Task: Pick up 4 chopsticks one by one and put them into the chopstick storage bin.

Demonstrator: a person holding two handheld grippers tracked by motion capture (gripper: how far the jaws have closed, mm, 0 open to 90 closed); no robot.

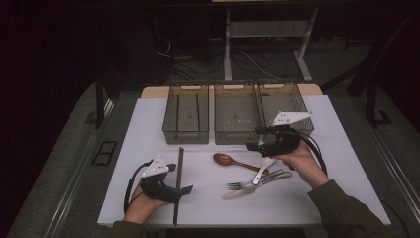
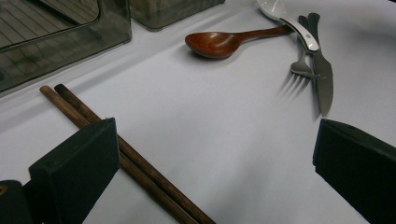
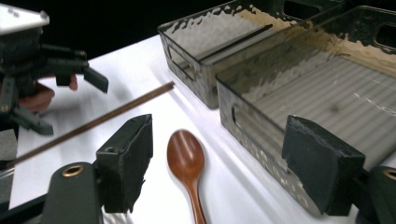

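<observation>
Two slim brown wooden chopsticks (image 2: 126, 156) beside a glossy rounded wooden spoon (image 2: 219, 43)

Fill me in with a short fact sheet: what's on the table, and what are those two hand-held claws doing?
Surface: white table
Bins: three clear bins in a row at the far edge
Cutlery: wooden spoon, white spoon, fork, knife, lying together
Chopsticks: dark chopsticks, side by side, apart from the cutlery
Left claw: open, chopsticks beside one jaw, not gripped
Right claw: open, empty, above the wooden spoon
</observation>
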